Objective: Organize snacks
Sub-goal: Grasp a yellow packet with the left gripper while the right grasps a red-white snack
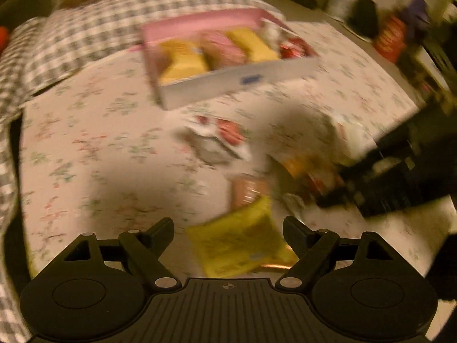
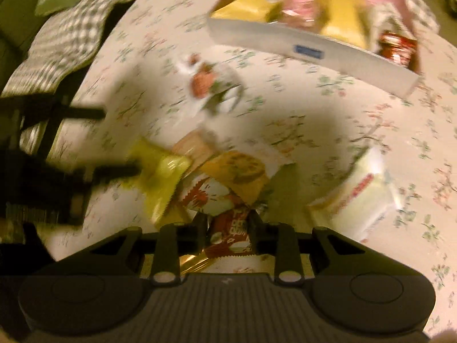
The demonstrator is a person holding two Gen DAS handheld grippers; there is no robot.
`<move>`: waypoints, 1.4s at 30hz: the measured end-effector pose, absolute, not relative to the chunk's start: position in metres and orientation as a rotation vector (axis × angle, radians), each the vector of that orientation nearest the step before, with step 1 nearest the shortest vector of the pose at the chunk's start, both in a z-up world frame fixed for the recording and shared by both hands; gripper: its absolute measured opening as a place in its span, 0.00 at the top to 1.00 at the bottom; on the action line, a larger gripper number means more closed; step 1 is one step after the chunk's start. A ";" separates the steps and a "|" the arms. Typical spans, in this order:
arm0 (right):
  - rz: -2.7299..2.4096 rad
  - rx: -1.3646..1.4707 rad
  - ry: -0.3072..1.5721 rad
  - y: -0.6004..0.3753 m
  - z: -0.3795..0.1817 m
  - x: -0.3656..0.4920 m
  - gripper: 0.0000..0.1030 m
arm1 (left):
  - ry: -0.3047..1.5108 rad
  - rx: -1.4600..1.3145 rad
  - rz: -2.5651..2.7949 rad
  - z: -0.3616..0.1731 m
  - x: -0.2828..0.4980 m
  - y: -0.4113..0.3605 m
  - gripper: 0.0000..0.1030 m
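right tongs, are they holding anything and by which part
The right tongs are shut on a red and white snack packet, pinched across its near end. The left tongs stand open around a yellow packet, not gripping it.

My pink-lined box (image 1: pixel 228 83) holds yellow and pink packets in a row; a yellow packet (image 1: pixel 240 245) lies flat nearer me than the box. A red-and-white packet (image 2: pixel 228 234) lies beside it.
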State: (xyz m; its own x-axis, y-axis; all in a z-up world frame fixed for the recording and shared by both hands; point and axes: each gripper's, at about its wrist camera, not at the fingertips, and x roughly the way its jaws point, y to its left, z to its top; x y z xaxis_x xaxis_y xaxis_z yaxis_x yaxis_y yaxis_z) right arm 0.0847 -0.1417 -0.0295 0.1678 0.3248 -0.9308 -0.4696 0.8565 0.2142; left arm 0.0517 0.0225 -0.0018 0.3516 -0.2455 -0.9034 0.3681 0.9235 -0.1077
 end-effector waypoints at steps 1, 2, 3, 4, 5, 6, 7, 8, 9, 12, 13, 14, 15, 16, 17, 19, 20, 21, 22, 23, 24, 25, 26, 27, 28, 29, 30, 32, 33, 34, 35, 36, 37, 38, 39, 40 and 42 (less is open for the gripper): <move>0.555 -0.124 1.279 -0.142 -0.029 0.084 0.74 | 1.155 0.129 -0.411 -0.005 0.051 0.017 0.15; 0.544 -0.114 1.272 -0.144 -0.028 0.085 0.74 | 1.165 0.145 -0.419 -0.009 0.050 0.012 0.14; 0.541 -0.109 1.267 -0.145 -0.026 0.086 0.74 | 1.169 0.174 -0.425 -0.013 0.048 0.007 0.14; 0.541 -0.105 1.265 -0.146 -0.026 0.086 0.74 | 1.170 0.209 -0.434 -0.017 0.047 0.002 0.14; 0.540 -0.102 1.263 -0.146 -0.025 0.086 0.74 | 1.171 0.238 -0.446 -0.020 0.044 -0.002 0.14; 0.540 -0.102 1.260 -0.145 -0.024 0.086 0.74 | 1.171 0.268 -0.464 -0.023 0.042 -0.005 0.14; 0.542 -0.103 1.257 -0.146 -0.023 0.086 0.74 | 1.168 0.291 -0.478 -0.025 0.040 -0.006 0.14; 0.543 -0.103 1.255 -0.146 -0.022 0.086 0.74 | 1.166 0.310 -0.491 -0.027 0.038 -0.006 0.14; 0.544 -0.102 1.253 -0.146 -0.022 0.085 0.74 | 1.159 0.335 -0.510 -0.028 0.036 -0.007 0.14; 0.543 -0.102 1.252 -0.146 -0.022 0.087 0.74 | 1.142 0.398 -0.541 -0.035 0.033 -0.007 0.14; 0.544 -0.102 1.252 -0.146 -0.022 0.087 0.74 | 1.140 0.414 -0.546 -0.038 0.033 -0.008 0.14; 0.545 -0.104 1.253 -0.145 -0.022 0.086 0.74 | 1.133 0.435 -0.552 -0.040 0.032 -0.008 0.14; 0.545 -0.107 1.252 -0.145 -0.023 0.086 0.74 | 1.123 0.450 -0.558 -0.042 0.032 -0.009 0.14; 0.545 -0.110 1.252 -0.144 -0.022 0.086 0.74 | 1.115 0.448 -0.563 -0.042 0.032 -0.008 0.15; 0.547 -0.112 1.251 -0.144 -0.022 0.086 0.74 | 1.114 0.443 -0.563 -0.042 0.033 -0.007 0.16; 0.546 -0.114 1.247 -0.144 -0.022 0.086 0.74 | 1.117 0.429 -0.558 -0.041 0.036 -0.005 0.23; 0.545 -0.114 1.245 -0.144 -0.021 0.086 0.74 | 1.118 0.422 -0.555 -0.041 0.037 -0.003 0.25; 0.543 -0.114 1.245 -0.144 -0.021 0.087 0.74 | 1.120 0.417 -0.548 -0.040 0.038 -0.002 0.29; 0.542 -0.113 1.244 -0.144 -0.021 0.087 0.74 | 1.125 0.411 -0.540 -0.039 0.039 -0.001 0.35; 0.541 -0.114 1.243 -0.145 -0.021 0.087 0.74 | 1.130 0.406 -0.534 -0.038 0.040 0.001 0.36; 0.541 -0.116 1.242 -0.145 -0.021 0.087 0.74 | 1.137 0.399 -0.527 -0.038 0.041 0.002 0.37; 0.540 -0.116 1.242 -0.145 -0.021 0.086 0.74 | 1.143 0.396 -0.517 -0.037 0.042 0.004 0.37; 0.540 -0.116 1.242 -0.145 -0.021 0.086 0.74 | 1.151 0.394 -0.501 -0.037 0.043 0.005 0.37; 0.540 -0.117 1.241 -0.144 -0.021 0.086 0.74 | 1.156 0.389 -0.492 -0.036 0.043 0.007 0.37; 0.540 -0.118 1.239 -0.144 -0.021 0.086 0.74 | 1.158 0.381 -0.488 -0.035 0.043 0.008 0.36; 0.541 -0.120 1.237 -0.144 -0.020 0.086 0.74 | 1.159 0.379 -0.484 -0.035 0.043 0.009 0.35; 0.541 -0.119 1.237 -0.144 -0.020 0.086 0.74 | 1.166 0.385 -0.473 -0.037 0.044 0.009 0.33; 0.539 -0.118 1.236 -0.144 -0.020 0.086 0.74 | 1.173 0.391 -0.453 -0.039 0.045 0.010 0.29; 0.539 -0.121 1.234 -0.144 -0.020 0.086 0.74 | 1.186 0.381 -0.442 -0.039 0.046 0.012 0.29; 0.539 -0.122 1.232 -0.144 -0.020 0.085 0.74 | 1.195 0.368 -0.429 -0.039 0.048 0.013 0.29; 0.539 -0.122 1.232 -0.144 -0.020 0.086 0.74 | 1.201 0.360 -0.421 -0.039 0.048 0.015 0.29; 0.538 -0.121 1.232 -0.145 -0.020 0.086 0.74 | 1.207 0.356 -0.409 -0.041 0.049 0.017 0.28; 0.537 -0.121 1.232 -0.145 -0.020 0.086 0.74 | 1.215 0.356 -0.393 -0.043 0.049 0.018 0.28; 0.533 -0.120 1.232 -0.145 -0.020 0.086 0.74 | 1.224 0.356 -0.383 -0.044 0.050 0.019 0.29; 0.531 -0.120 1.231 -0.145 -0.020 0.087 0.74 | 1.233 0.346 -0.377 -0.046 0.050 0.019 0.31; 0.531 -0.120 1.230 -0.145 -0.020 0.086 0.74 | 1.235 0.345 -0.374 -0.046 0.050 0.020 0.32; 0.535 -0.118 1.228 -0.145 -0.019 0.086 0.74 | 1.233 0.348 -0.371 -0.045 0.050 0.018 0.34</move>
State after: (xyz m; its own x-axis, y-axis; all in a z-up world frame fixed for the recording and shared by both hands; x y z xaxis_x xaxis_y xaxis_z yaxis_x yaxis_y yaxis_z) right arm 0.0860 -0.1448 -0.0186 0.2304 0.3260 -0.9169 -0.4499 0.8711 0.1967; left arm 0.0495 0.0183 -0.0453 0.2865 -0.0855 -0.9543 0.4549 0.8887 0.0569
